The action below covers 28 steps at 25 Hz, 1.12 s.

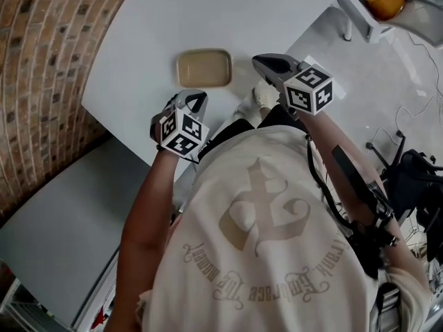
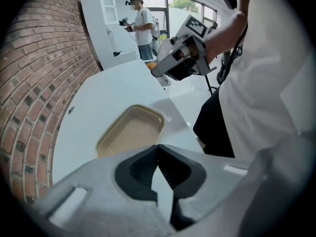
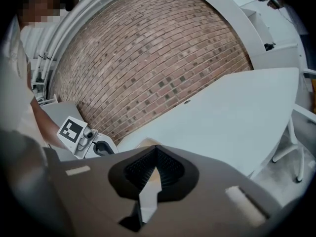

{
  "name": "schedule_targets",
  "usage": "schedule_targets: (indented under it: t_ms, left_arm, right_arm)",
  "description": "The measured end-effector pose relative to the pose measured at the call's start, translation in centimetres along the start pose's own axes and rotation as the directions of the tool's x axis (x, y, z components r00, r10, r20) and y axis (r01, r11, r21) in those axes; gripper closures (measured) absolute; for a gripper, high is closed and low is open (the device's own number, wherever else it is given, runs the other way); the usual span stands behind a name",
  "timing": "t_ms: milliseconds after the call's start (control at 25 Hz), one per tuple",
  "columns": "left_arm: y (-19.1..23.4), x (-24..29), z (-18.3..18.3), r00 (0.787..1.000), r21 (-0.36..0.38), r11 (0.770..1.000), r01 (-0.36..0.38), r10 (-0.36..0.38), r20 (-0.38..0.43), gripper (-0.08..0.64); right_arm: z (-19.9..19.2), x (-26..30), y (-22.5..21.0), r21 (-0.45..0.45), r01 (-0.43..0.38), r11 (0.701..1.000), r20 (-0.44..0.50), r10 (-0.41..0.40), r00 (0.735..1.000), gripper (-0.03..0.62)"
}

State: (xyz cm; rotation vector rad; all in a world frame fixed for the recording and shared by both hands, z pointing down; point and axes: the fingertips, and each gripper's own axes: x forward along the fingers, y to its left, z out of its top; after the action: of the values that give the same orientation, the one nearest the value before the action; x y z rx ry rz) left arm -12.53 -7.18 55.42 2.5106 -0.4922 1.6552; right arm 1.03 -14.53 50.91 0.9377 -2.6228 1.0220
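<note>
Now the person stands at the edge of a white table [image 1: 208, 12], a gripper in each hand, both held low over it. A shallow tan tray [image 1: 203, 68] lies flat on the table close to that edge, and it looks empty. It sits just beyond the two grippers and roughly between them.

The left gripper [image 1: 191, 97] points at the tray's near left corner. It is just short of the rim and does not seem to touch it. In the left gripper view the left gripper [image 2: 158, 147] has its jaws pressed together at the tips, with nothing caught between them. Only bare table shows through the slot behind the tips, and the tray [image 2: 131, 132] lies straight ahead.

The right gripper [image 1: 257, 61] hangs to the right of the tray, near it but apart, about over the table's edge. In the right gripper view the right gripper [image 3: 157, 151] also has its jaws closed tip to tip and holds nothing. A sliver of the tray [image 3: 146, 141] peeks over the tips, and the left gripper [image 3: 101, 147] shows lower left.

A brick wall [image 1: 41, 61] runs along the table's left side. Farther off in the left gripper view, a white cabinet [image 2: 106, 23] stands against the wall, with a second person [image 2: 143, 26] beside it. A white chair [image 1: 367, 12] stands on the floor to the right of the table.
</note>
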Motion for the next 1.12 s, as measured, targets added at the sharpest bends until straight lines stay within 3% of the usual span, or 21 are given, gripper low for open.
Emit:
schedule_targets:
  t_ms: [400,760,1120]
  left_arm:
    - [-0.1,1.7,0.5,0.992,0.154,0.985,0.076,-0.06,-0.107,0.514]
    - [-1.1,3.0,0.5,0.976,0.37,0.92,0.129,-0.051,-0.214,0.512]
    - [-0.7,3.7,0.4,0.97,0.391,0.914,0.107,-0.01,-0.242,0.52]
  right_arm:
    - [-1.6,-2.5,-1.9,0.119,0.092,0.989,0.058,-0.099,0.993,0.584]
    - [-1.6,-4.1,-4.0,0.16,0.129,0.979,0.07,-0.142,0.987,0.584]
    - [-1.5,-4.6,-5.2,0.18,0.126,0.975,0.066,-0.14,0.988,0.584]
